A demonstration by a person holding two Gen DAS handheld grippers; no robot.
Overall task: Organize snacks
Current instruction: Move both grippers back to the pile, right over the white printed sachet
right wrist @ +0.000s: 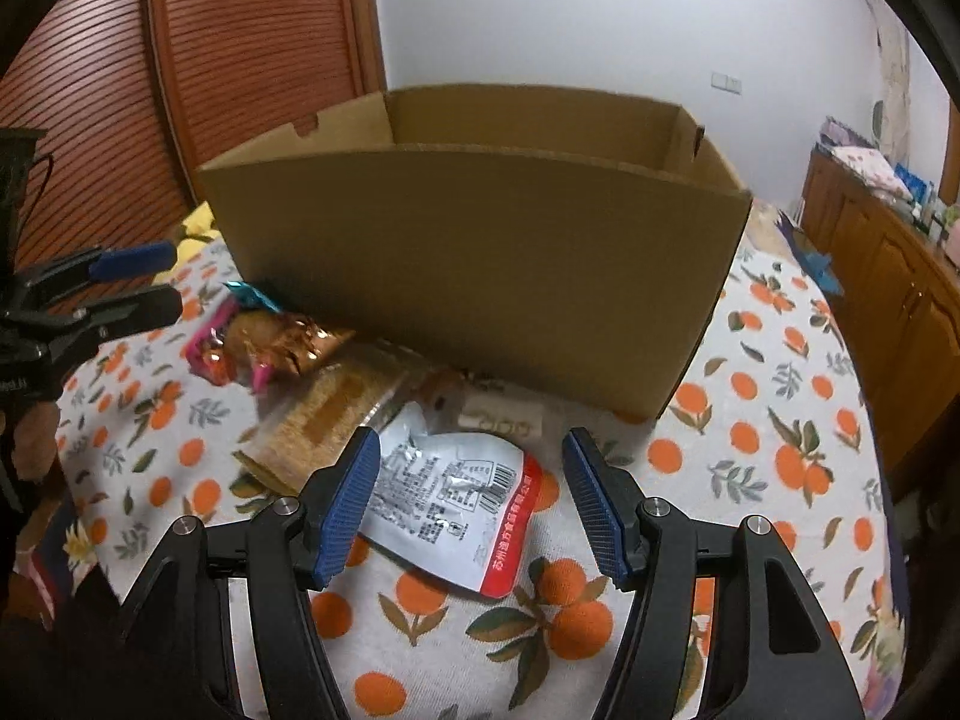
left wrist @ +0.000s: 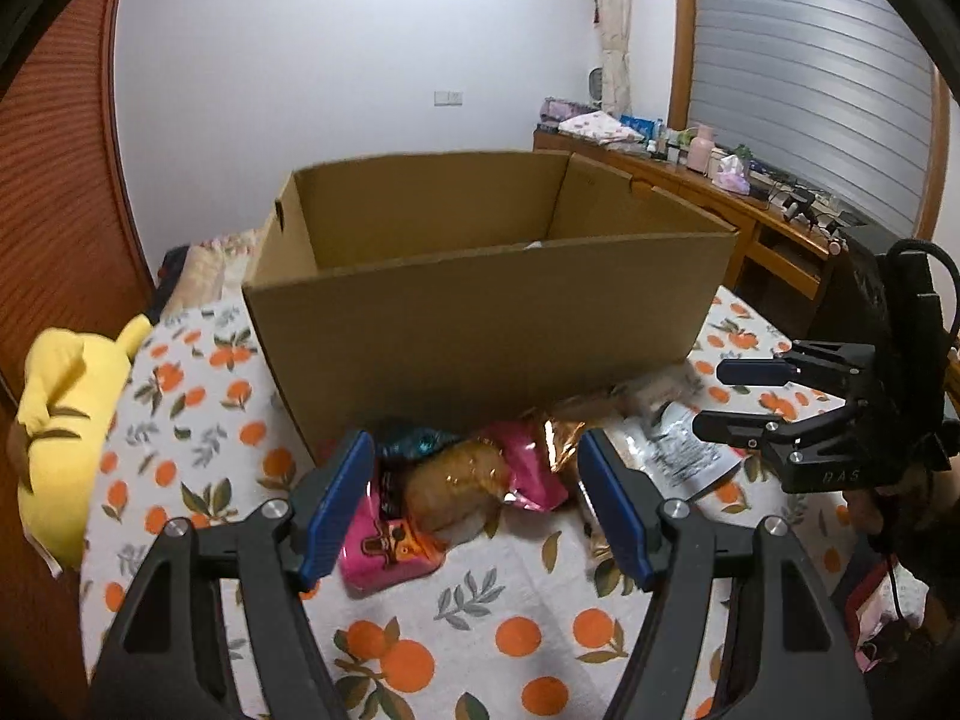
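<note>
With both tongs, left (left wrist: 477, 501) and right (right wrist: 471, 501), being held apart and empty, the pink snack pack (left wrist: 390, 546) and white pouch (right wrist: 456, 498) (crowded near the cardboard box (left wrist: 480, 324)) are being risked slipping or dragging neighbours.

You had an orange-print cloth surface (right wrist: 780, 420) carrying a cardboard box (right wrist: 480, 276) at the far side, with snack packets lying near it: pink packet (left wrist: 384, 546), white pouch (right wrist: 456, 504).
</note>
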